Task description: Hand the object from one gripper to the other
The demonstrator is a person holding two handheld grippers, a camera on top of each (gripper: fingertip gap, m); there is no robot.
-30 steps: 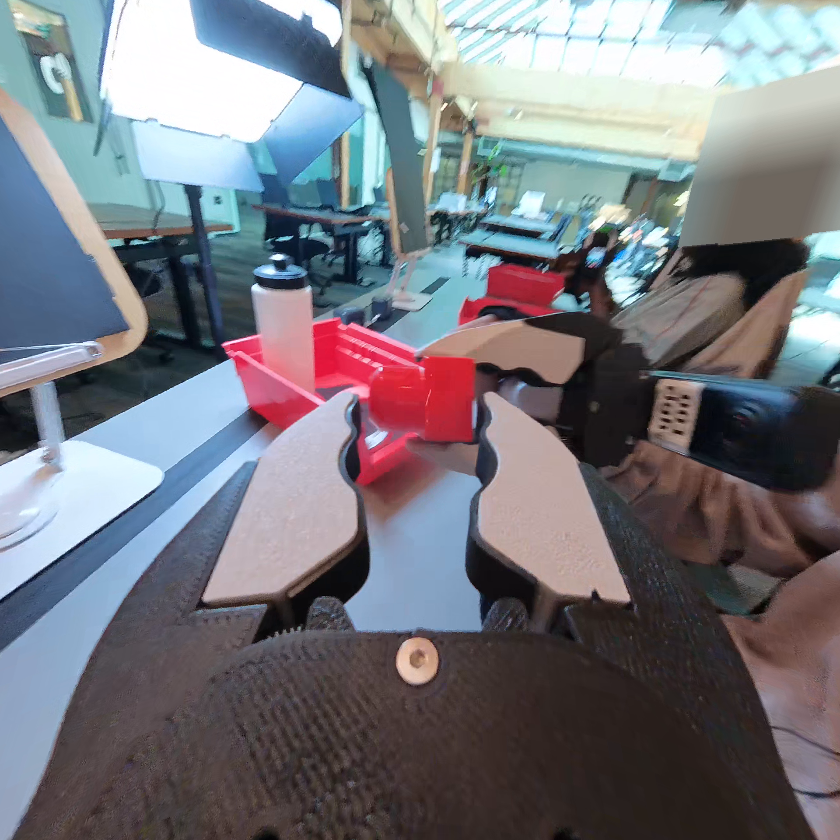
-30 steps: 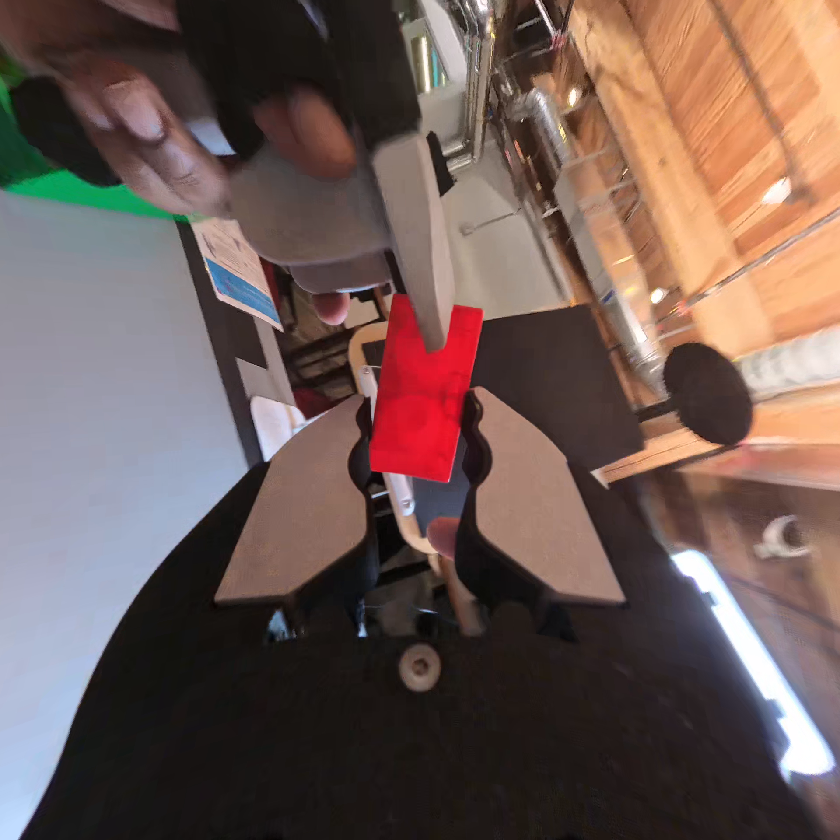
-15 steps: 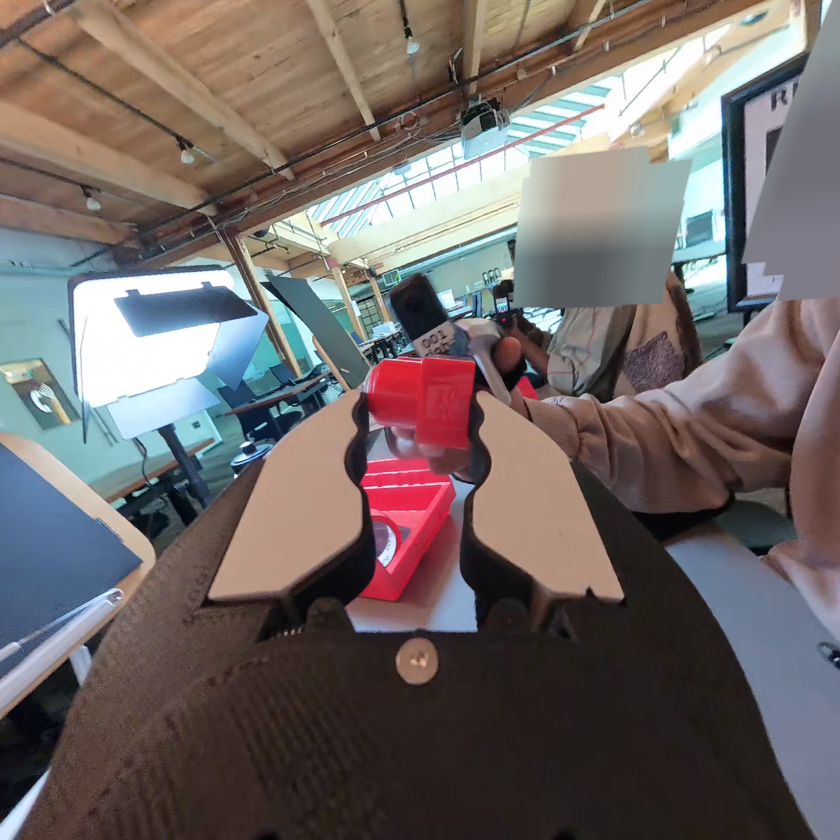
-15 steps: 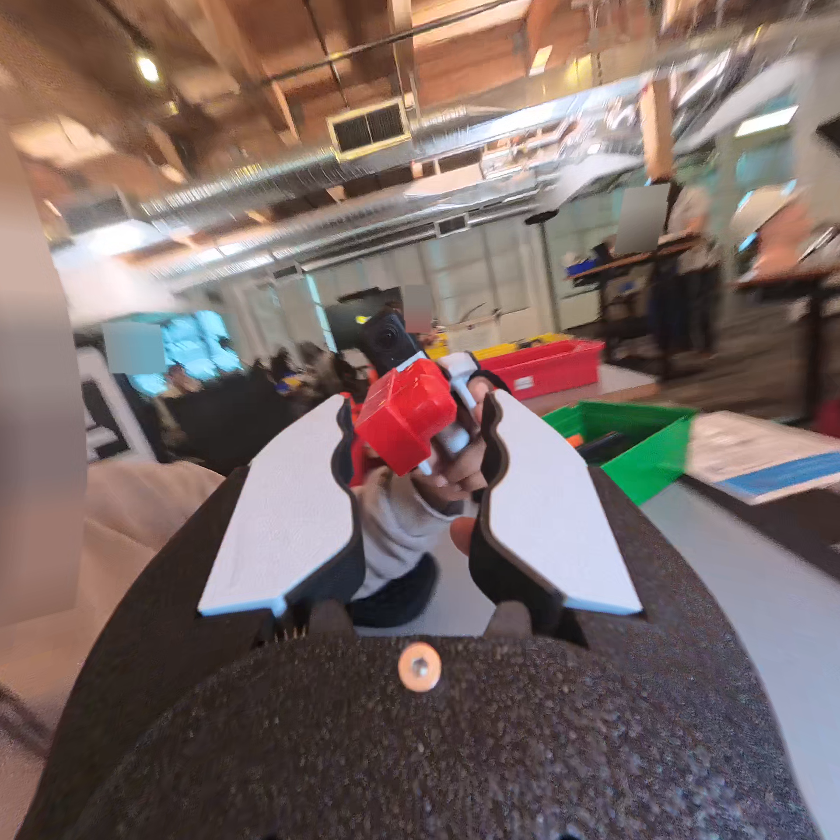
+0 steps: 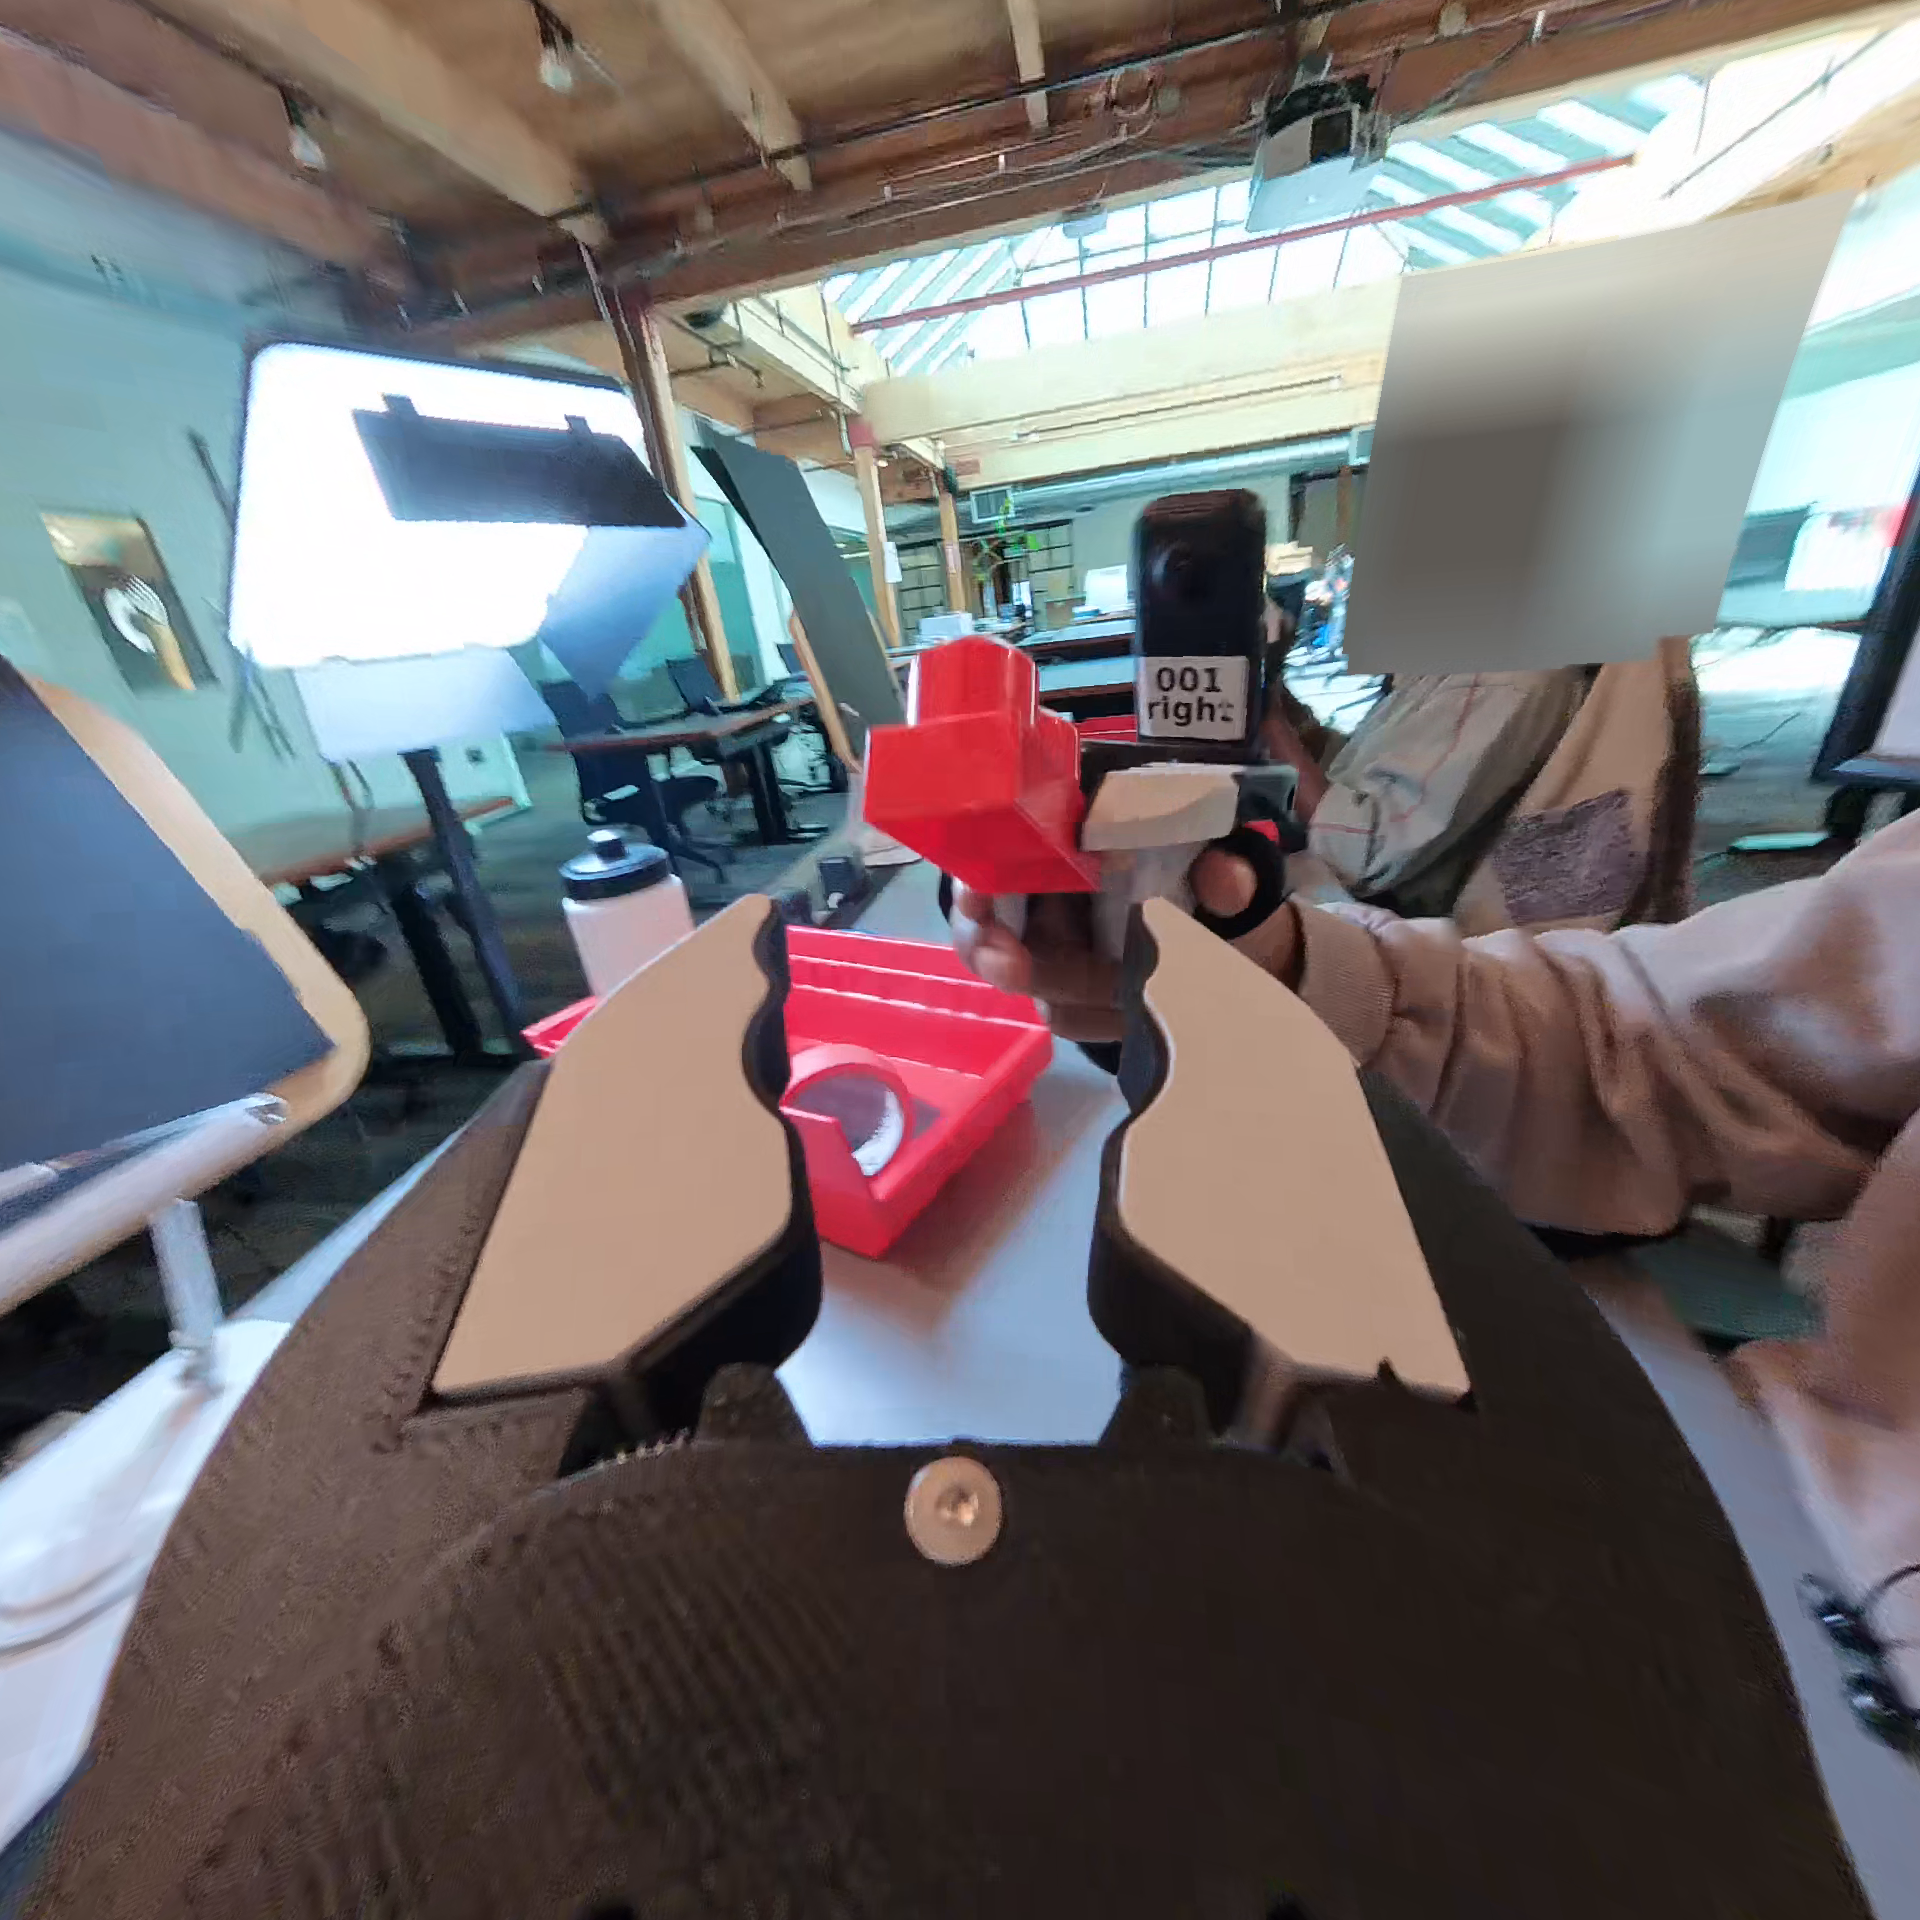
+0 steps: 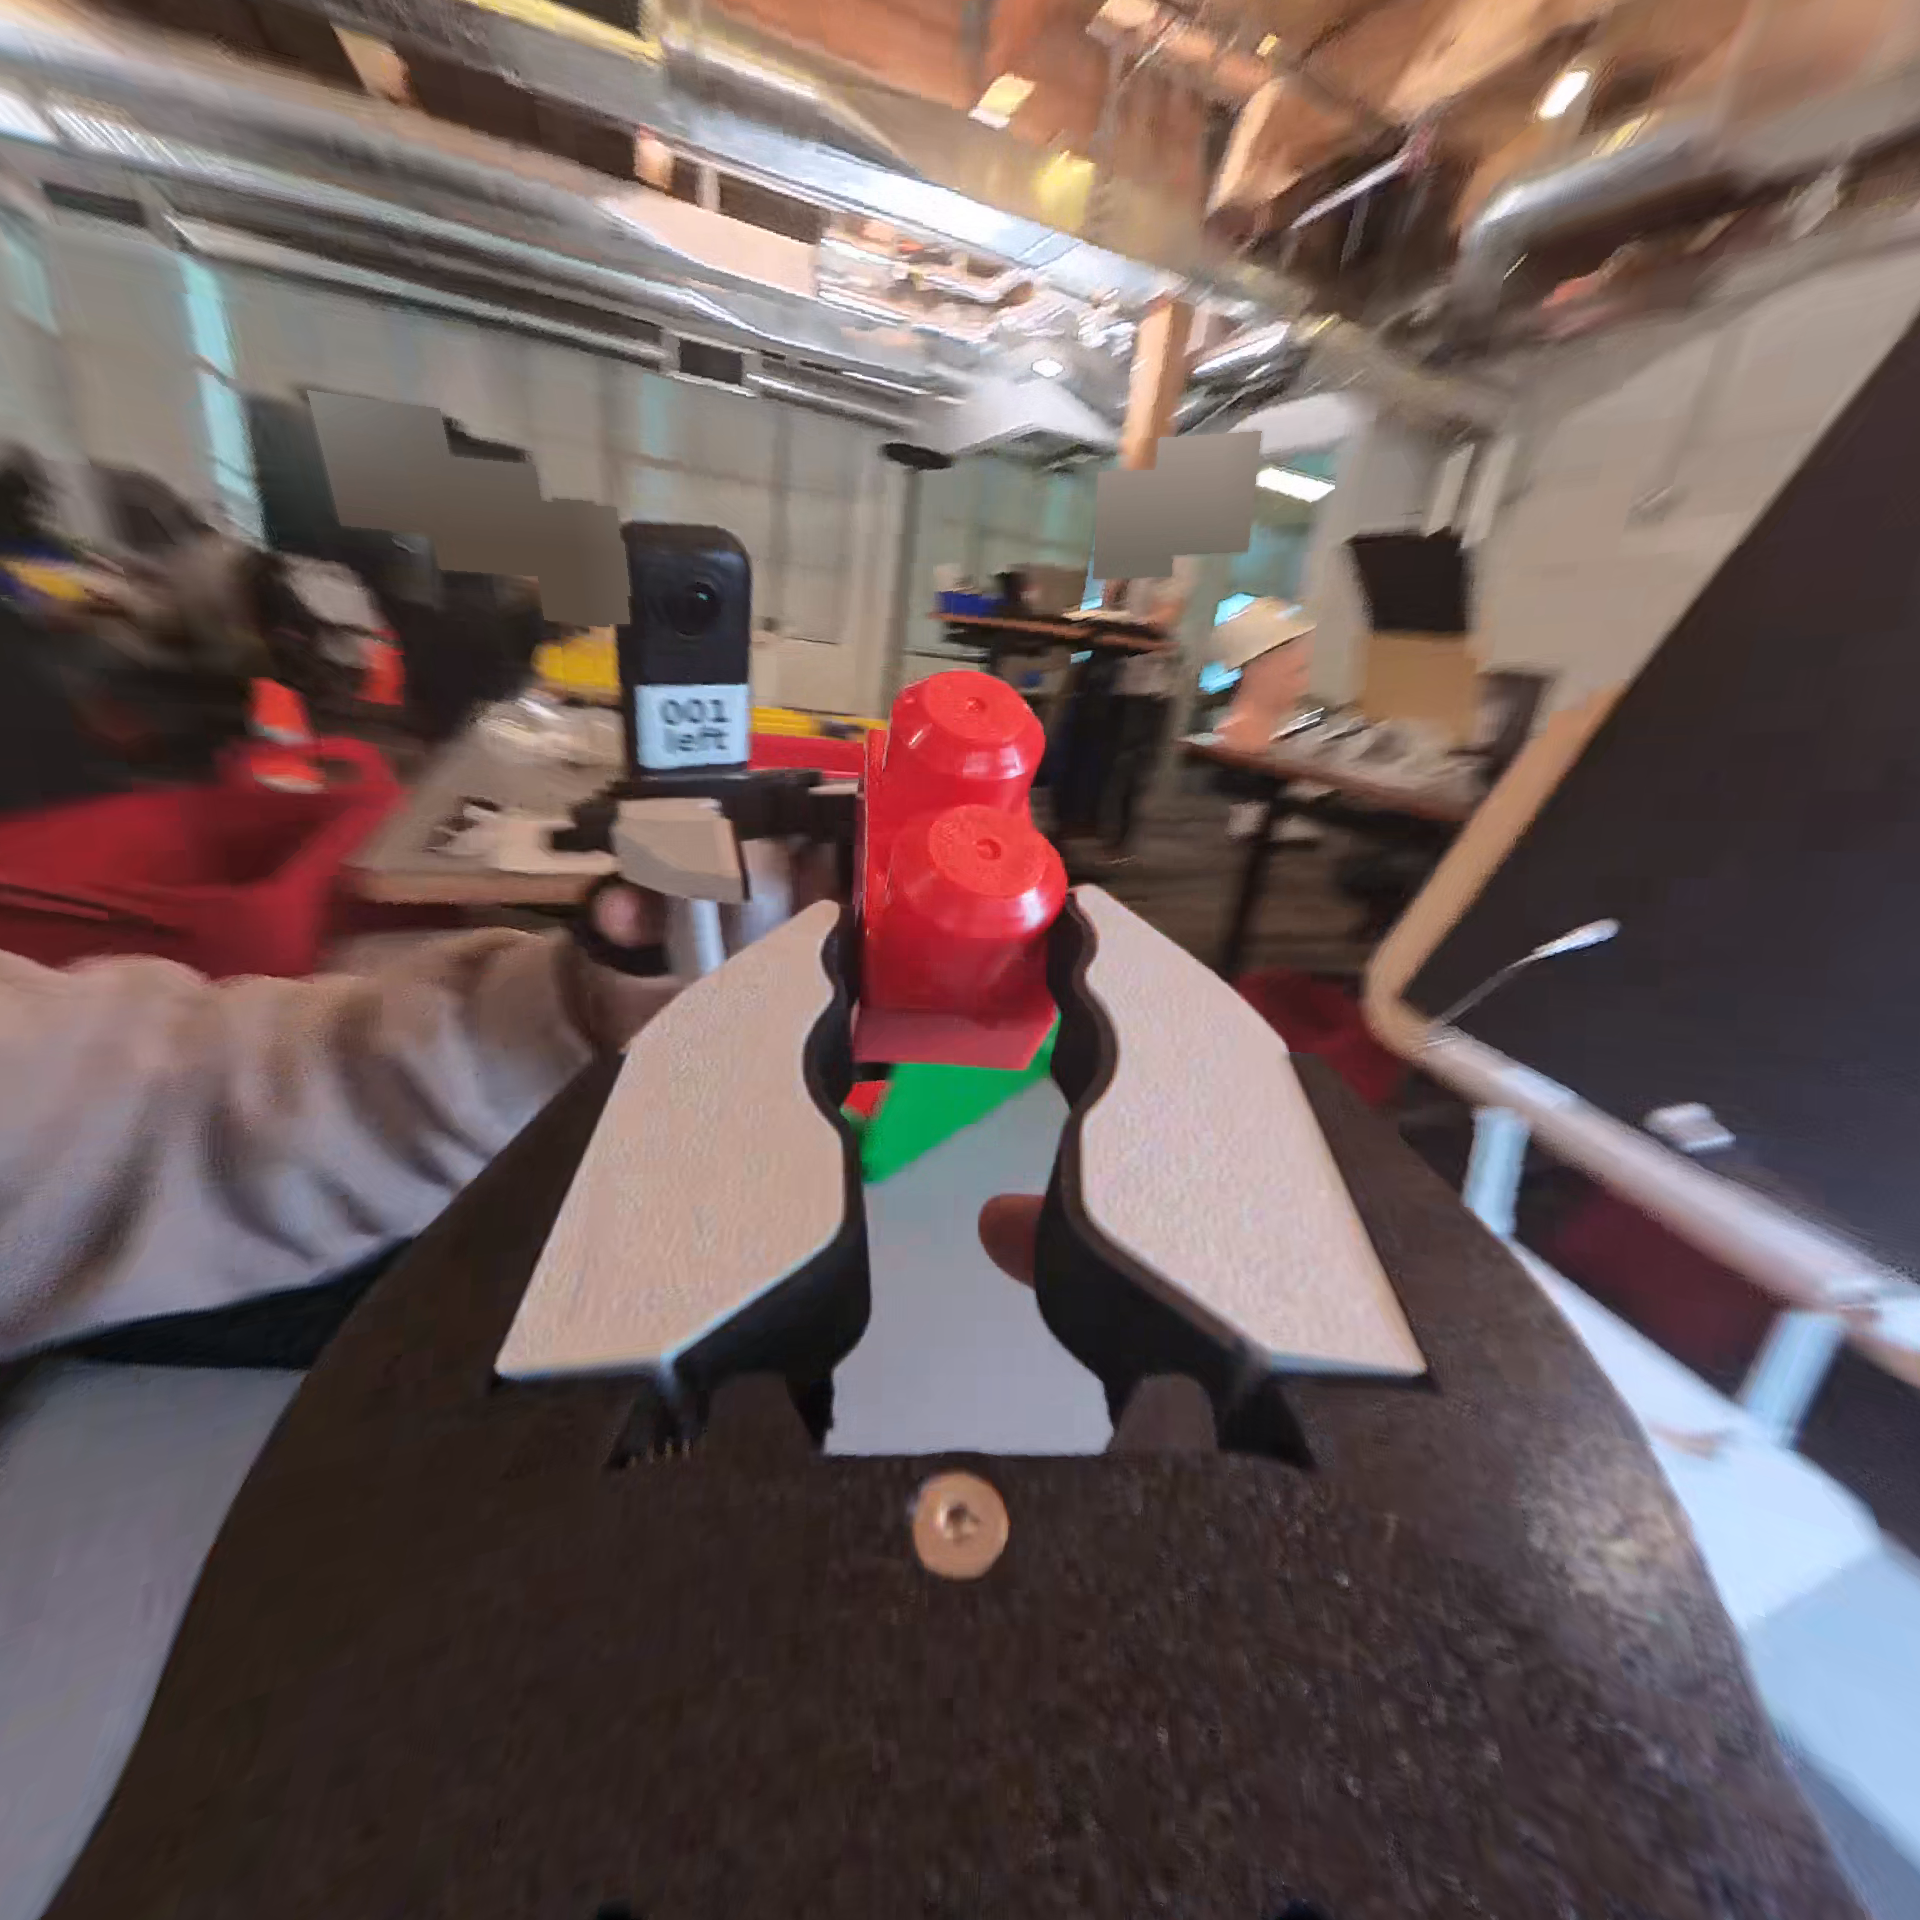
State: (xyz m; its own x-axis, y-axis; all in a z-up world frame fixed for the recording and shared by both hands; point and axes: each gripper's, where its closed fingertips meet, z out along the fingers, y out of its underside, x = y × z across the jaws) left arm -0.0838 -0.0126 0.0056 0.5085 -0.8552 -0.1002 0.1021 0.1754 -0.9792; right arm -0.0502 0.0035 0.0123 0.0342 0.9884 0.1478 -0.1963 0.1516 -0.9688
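The red brick, with two round studs, sits between the tips of my right gripper, which is shut on it. In the left wrist view the brick hangs in the air, held by the right gripper in a person's hand. My left gripper is open and empty, its fingers wide apart just below and in front of the brick. The left gripper also shows farther off in the right wrist view, left of the brick and apart from it.
A red tray holding a roll of tape stands on the grey table, with a white bottle behind it. A dark board on a stand is at left. A sleeved arm reaches in from the right. A green bin lies below the brick. The grippers' ends are close to 5 cm from one another.
Half a second ago my left gripper was shut on the brick and my right was open. Now the right gripper is shut on it, and the left has opened and drawn back.
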